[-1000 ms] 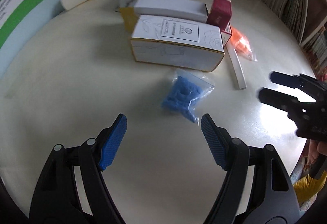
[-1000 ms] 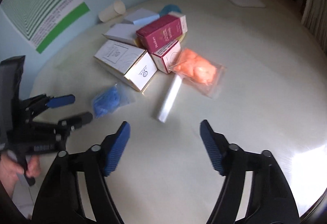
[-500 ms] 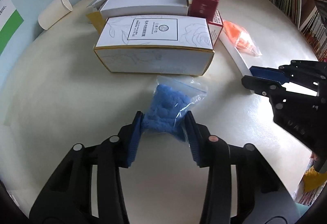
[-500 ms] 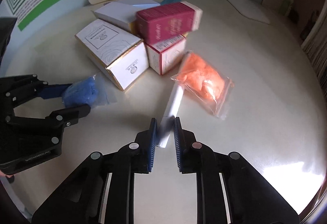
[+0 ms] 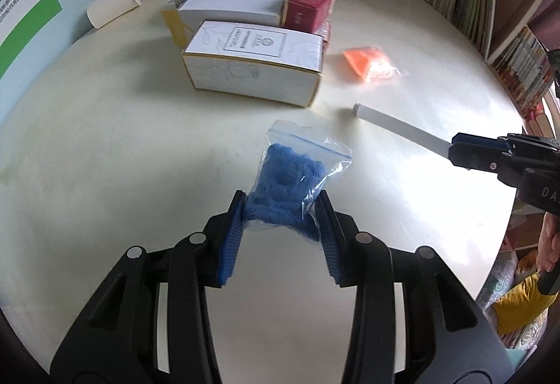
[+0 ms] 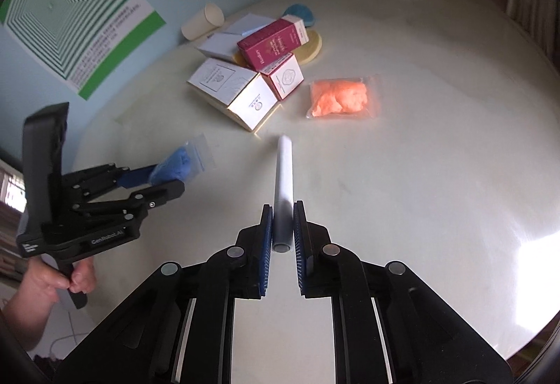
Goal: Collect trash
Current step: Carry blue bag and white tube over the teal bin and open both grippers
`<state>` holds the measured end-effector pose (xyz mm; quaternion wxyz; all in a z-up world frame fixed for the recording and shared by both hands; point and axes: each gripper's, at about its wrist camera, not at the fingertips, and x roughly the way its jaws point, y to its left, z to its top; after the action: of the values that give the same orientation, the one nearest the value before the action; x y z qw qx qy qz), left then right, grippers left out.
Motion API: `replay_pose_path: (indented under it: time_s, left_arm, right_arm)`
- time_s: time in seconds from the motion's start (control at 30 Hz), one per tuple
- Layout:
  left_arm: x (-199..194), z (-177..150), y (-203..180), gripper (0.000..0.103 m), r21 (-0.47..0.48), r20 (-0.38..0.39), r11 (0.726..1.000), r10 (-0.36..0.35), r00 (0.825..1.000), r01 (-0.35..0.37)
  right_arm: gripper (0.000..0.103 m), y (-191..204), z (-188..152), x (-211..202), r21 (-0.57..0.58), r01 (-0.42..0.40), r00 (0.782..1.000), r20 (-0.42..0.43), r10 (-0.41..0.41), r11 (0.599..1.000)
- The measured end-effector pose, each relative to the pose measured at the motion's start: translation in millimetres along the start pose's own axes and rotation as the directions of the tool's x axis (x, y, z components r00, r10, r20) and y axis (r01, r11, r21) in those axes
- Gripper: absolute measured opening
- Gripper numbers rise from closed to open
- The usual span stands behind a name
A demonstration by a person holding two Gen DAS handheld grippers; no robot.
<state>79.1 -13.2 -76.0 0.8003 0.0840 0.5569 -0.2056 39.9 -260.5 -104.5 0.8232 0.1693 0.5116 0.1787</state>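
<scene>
**Operator:** Report the state of both tools.

**Me:** My left gripper (image 5: pixel 281 209) is clamped on the near end of the blue bag (image 5: pixel 290 188); both pads press into the blue filling. My right gripper (image 6: pixel 282 219) is clamped on the near end of the white tube (image 6: pixel 284 174), which points away from me along my fingers.

**Operator:** What differs from a second ago?

**Me:** Both sets of fingers stood wide apart then, with nothing between them. They have just been closing: the left pair onto the bag, the right pair onto the tube. The bag lay flat on the table (image 5: pixel 105 146) close to the white box (image 5: pixel 255 65); now it stands clear of that box, its sealed end up and away from me. The tube lay beside the orange bag (image 6: pixel 339 97) and the boxes; now it is well apart from them.

**Operator:** What is still on the table?

**Me:** The orange bag to the right, the white box and the red box (image 6: pixel 271 42) in the far cluster, and the paper cup (image 5: pixel 113 2) on its side at far left.
</scene>
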Motion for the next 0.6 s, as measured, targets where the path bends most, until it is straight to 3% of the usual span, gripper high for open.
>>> replay_pose_path:
  time_s: [0.4,0.6]
  left_arm:
    - [-8,6,-64,0.038,0.167,-0.010,0.983,-0.080,0.997,0.080]
    - [-14,7,-109,0.038,0.286,-0.031,0.946,-0.146,0.989,0.149]
  right_arm:
    - [0.012,-44,-48,-76,0.225,0.005,0.982,0.184,-0.048,0.974]
    - [0.012,-61,-77,-118,0.335,0.032,0.955,0.268,-0.128,0.942]
